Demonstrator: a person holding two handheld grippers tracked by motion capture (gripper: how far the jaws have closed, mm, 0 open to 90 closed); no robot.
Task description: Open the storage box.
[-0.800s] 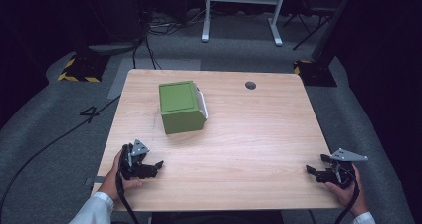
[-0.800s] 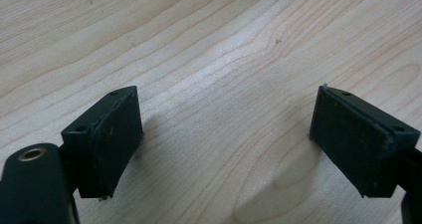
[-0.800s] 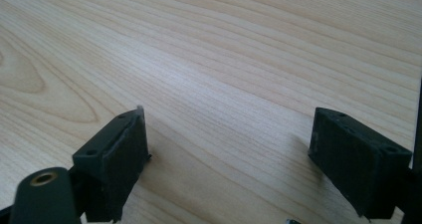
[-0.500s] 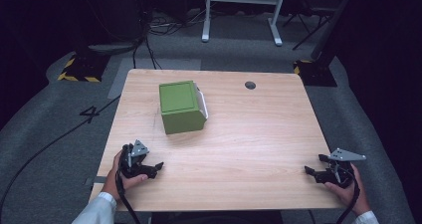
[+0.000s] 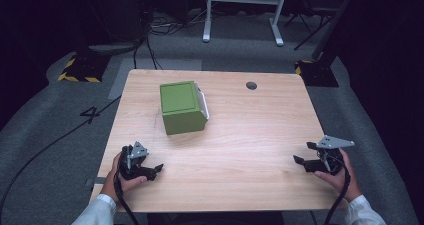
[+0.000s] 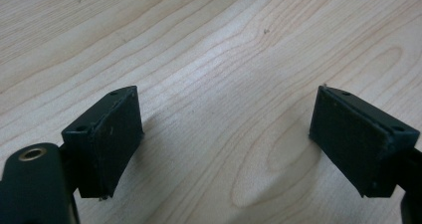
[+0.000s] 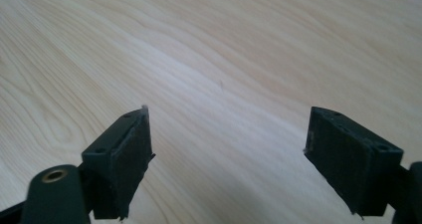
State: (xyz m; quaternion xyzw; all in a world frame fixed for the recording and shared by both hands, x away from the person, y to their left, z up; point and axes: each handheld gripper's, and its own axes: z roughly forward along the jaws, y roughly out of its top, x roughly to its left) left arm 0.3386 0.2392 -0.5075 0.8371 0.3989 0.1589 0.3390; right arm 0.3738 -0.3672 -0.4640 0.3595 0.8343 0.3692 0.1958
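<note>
We hold the left tool (image 5: 156, 169) low at the near left corner of the tabletop (image 5: 250, 135), and the right tool (image 5: 302, 155) at the near right edge, both spread wide with nothing between their jaws. In the left tool view the two black pads (image 6: 112, 134) stand far apart over bare wood; the right tool view gives the same picture, pads (image 7: 127, 154) wide and only grain between them. We judge this to be a resting stance — each hand parked at its own side, clear of the work and of the other, so either can set off freely.

The thing nearest us is the green box (image 5: 182, 107), well apart from both tools, standing on the left half of the tabletop towards the far side. It is a squat block with flat matte faces and crisp edges, with a pale grey-white piece along its right side; what that piece is we cannot tell. The tabletop is light wood veneer with long wavy grain, and a small dark round hole (image 5: 251, 85) sits near its far edge.
</note>
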